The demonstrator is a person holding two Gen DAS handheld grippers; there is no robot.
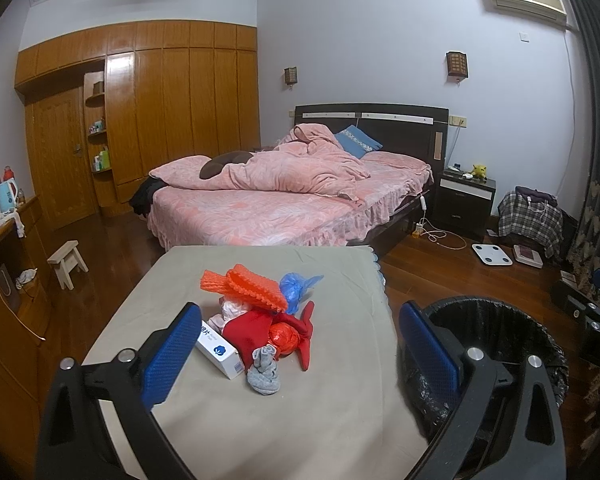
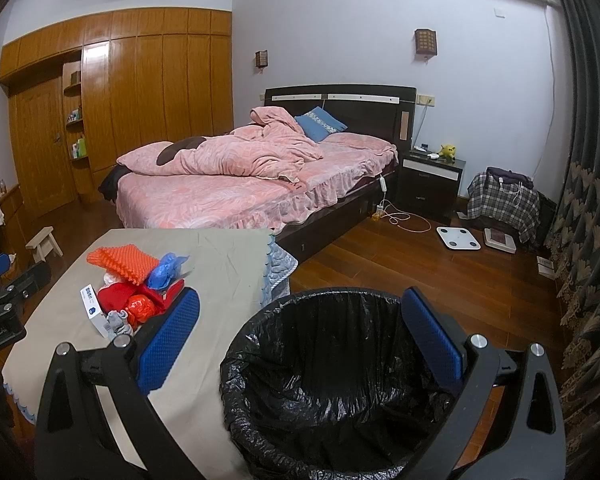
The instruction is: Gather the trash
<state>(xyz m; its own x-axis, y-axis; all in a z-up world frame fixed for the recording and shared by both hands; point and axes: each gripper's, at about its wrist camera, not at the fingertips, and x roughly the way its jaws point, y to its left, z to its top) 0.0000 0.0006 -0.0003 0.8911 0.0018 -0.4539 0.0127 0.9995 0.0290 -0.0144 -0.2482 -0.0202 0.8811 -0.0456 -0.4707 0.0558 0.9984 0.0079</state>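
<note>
A pile of trash lies on a cloth-covered table (image 1: pixel 320 412): orange foam netting (image 1: pixel 244 286), a blue plastic bag (image 1: pixel 296 286), red bags (image 1: pixel 260 330), a white box (image 1: pixel 218 350) and a grey wad (image 1: pixel 264 372). The pile also shows in the right wrist view (image 2: pixel 134 294). My left gripper (image 1: pixel 300 320) is open and empty, above the table just short of the pile. My right gripper (image 2: pixel 300 312) is open and empty above a bin lined with a black bag (image 2: pixel 332 380), which stands right of the table. The bin also shows in the left wrist view (image 1: pixel 496 320).
A bed with pink bedding (image 1: pixel 284 196) stands behind the table. A wooden wardrobe (image 1: pixel 160 112) fills the left wall, with a small stool (image 1: pixel 66 262) nearby. A nightstand (image 1: pixel 466 200), scales (image 1: pixel 492 254) and a chair with plaid cloth (image 1: pixel 530 216) stand at the right.
</note>
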